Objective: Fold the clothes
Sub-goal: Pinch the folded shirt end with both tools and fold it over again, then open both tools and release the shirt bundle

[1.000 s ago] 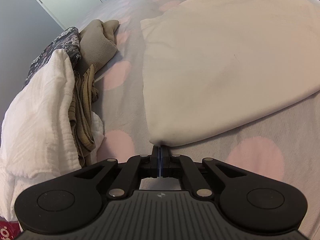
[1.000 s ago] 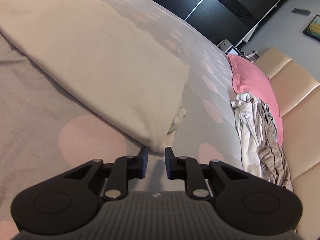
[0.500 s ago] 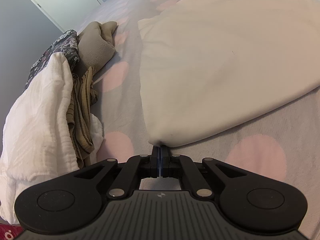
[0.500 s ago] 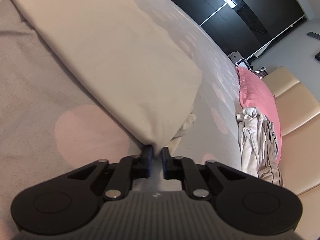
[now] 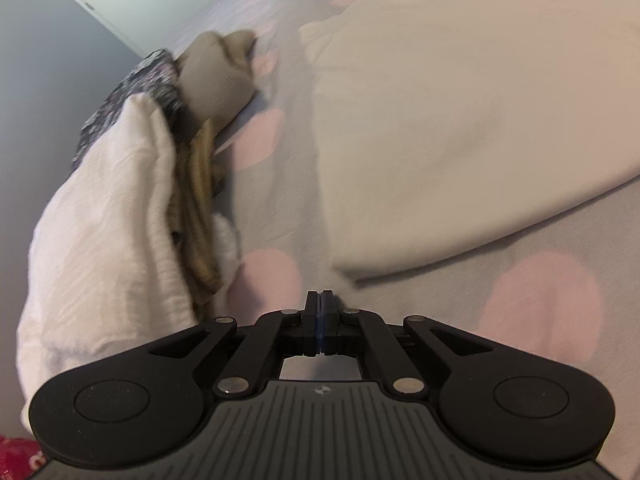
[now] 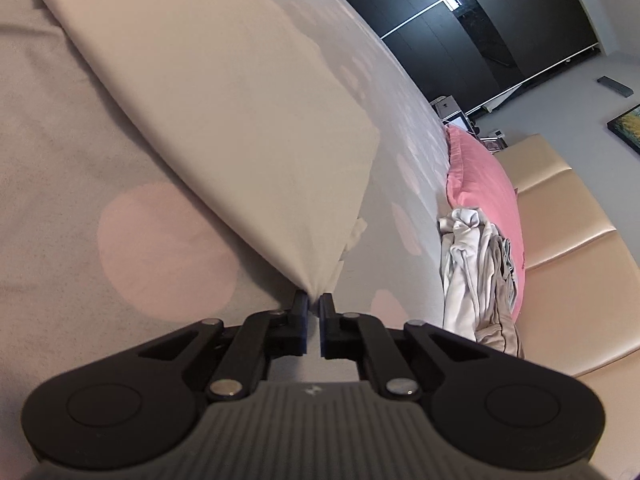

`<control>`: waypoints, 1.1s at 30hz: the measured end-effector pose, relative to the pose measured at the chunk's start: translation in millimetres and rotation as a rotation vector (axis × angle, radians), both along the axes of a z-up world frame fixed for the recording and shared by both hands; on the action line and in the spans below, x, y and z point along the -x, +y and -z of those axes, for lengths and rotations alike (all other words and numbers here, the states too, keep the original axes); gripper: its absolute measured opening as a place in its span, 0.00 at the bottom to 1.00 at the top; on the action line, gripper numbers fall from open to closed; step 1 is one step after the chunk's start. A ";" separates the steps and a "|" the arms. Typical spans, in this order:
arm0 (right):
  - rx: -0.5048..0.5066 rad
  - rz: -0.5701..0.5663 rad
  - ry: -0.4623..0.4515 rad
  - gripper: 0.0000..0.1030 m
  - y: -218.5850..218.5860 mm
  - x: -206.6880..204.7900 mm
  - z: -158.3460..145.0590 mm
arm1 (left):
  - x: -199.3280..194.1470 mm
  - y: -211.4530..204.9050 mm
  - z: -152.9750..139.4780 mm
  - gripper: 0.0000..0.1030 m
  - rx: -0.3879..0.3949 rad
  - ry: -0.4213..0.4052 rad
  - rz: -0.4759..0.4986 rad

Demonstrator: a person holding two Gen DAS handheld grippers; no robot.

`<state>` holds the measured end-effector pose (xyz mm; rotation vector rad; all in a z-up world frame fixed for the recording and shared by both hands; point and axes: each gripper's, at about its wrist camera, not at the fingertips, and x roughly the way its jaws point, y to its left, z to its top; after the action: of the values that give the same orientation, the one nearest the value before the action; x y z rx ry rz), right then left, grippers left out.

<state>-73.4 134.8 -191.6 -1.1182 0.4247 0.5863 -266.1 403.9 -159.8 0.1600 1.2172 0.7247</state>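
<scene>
Left wrist view: left gripper [image 5: 320,300] pressed together, empty, now off cream garment [image 5: 460,140] corner it pinched earlier. Right gripper [image 6: 313,304] newly clamps other corner [image 6: 316,290], garment flat on bed [image 5: 540,300]. Likely regrasp before fold.

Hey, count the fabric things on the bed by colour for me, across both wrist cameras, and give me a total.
Cream: 1, the big cloth spread on the bed.
White: 2, the crinkled garment and the bunched garment.
Beige or tan: 3, the soft piece, the striped piece, the garment by the pillow.
Dark floral: 1.
Pink: 1, the pillow.
Total: 8
</scene>
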 end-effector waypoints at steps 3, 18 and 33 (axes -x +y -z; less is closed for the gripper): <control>0.046 0.048 0.047 0.03 -2.3 -7.2 2.9 | 8.9 0.6 -2.6 0.00 -0.028 -0.005 0.004; 0.131 -0.248 -0.141 0.38 -2.6 33.0 14.6 | 6.7 -79.0 28.5 0.28 -0.367 0.090 0.551; 0.212 -0.372 -0.297 0.19 10.7 27.3 35.5 | -24.4 -78.8 71.4 0.15 -0.621 0.192 0.707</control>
<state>-100.7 145.5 -227.1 -1.4788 0.0181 0.6959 -241.8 325.1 -231.2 1.1353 0.9774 0.4380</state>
